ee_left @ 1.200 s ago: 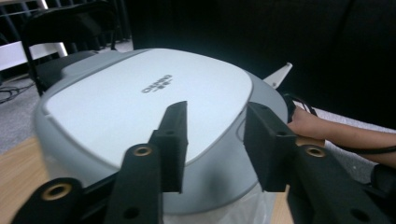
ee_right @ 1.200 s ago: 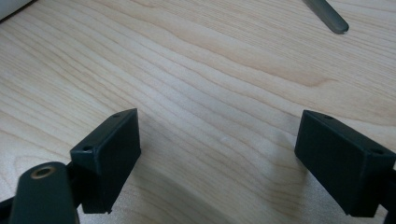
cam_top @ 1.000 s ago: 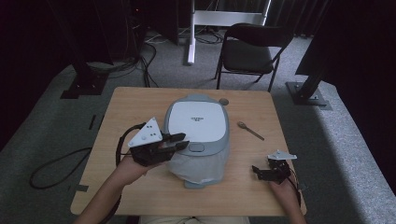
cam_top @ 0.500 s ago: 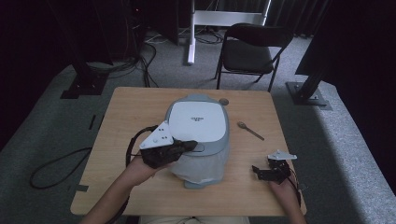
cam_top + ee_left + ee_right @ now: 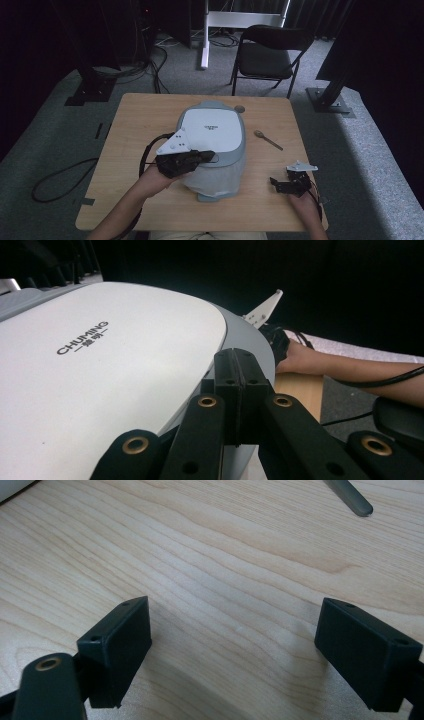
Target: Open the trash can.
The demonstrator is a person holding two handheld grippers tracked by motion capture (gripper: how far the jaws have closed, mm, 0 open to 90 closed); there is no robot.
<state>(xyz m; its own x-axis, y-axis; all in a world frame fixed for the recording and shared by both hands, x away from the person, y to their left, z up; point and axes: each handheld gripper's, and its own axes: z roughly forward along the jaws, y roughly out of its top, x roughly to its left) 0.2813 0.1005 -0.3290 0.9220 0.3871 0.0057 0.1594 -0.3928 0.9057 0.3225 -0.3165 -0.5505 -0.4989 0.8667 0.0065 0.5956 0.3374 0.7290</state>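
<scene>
A grey-blue rice cooker (image 5: 212,130) with a white lid (image 5: 100,355) stands in the middle of the wooden table (image 5: 145,115). My left gripper (image 5: 210,156) is shut with nothing between its jaws. In the left gripper view the pads (image 5: 241,360) press flat together just over the lid's front-left rim; whether they touch it I cannot tell. My right gripper (image 5: 275,184) rests low over the table at the front right, well apart from the cooker. Its jaws (image 5: 235,630) stand wide open over bare wood.
A small spoon (image 5: 267,140) lies on the table right of the cooker, and its handle end (image 5: 350,497) lies beyond my right gripper. A small round object (image 5: 240,108) sits behind the cooker. A folding chair (image 5: 267,55) stands beyond the far table edge.
My left gripper has shifted a little to the right, from beside the cooker onto its front-left rim. The right gripper has stayed where it was.
</scene>
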